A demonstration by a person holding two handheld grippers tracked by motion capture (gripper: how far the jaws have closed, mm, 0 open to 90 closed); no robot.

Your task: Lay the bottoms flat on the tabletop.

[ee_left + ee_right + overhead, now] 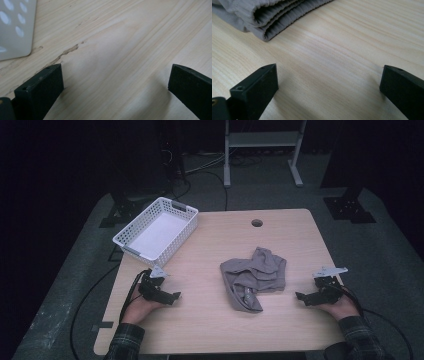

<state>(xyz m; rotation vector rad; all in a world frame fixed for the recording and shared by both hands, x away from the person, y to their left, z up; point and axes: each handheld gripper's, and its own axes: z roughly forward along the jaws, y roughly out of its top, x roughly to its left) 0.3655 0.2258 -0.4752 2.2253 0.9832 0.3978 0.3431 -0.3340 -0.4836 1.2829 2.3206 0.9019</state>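
Bare counter (200, 315) lay open between the left gripper (172, 296) and the crumpled grey cloth (255, 277), and likewise on the right gripper's (300, 296) side (a narrower gap). The white basket (156, 227) blocked only the far left corner.

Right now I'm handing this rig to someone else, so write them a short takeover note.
Left gripper: jaws open, holding nothing, low over the table near the white basket.
Right gripper: jaws open, holding nothing, pointing at the grey garment.
The garment lies crumpled mid-table, untouched.
Done: nothing yet.
Left: grasp the garment, probably to fold it or put it in the basket.
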